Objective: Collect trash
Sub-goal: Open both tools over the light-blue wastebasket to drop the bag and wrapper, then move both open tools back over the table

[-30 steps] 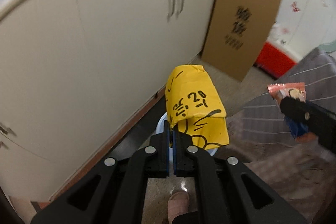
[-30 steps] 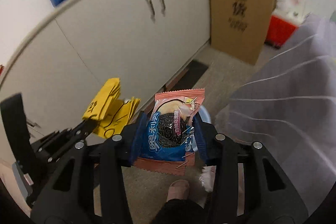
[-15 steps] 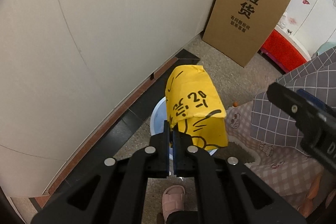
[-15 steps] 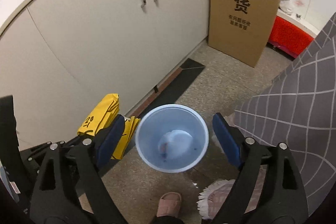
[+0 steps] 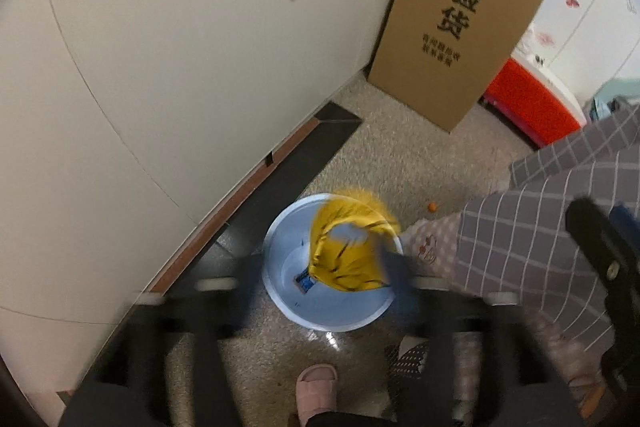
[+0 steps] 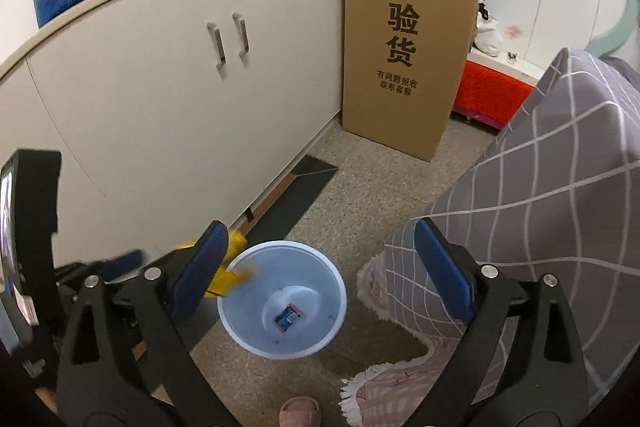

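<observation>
1. Now released: yellow wrapper (image 5: 348, 259) dropping over blue bin (image 5: 280, 291), left gripper (image 5: 316, 283) jaws opening, nothing pinched.
2. Already binned: snack packet (image 6: 286, 317); right gripper (image 6: 320, 267) jaws spreading, empty.

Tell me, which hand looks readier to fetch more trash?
Right, probably. The right tool is opening and empty, its snack wrapper already lying in the bin. The left tool is opening too, but the yellow wrapper is just dropping from it.

Yellow wrapper (image 5: 348, 259) blurred above pale blue bin (image 5: 280, 239); snack packet (image 6: 287, 317) flat inside
</observation>
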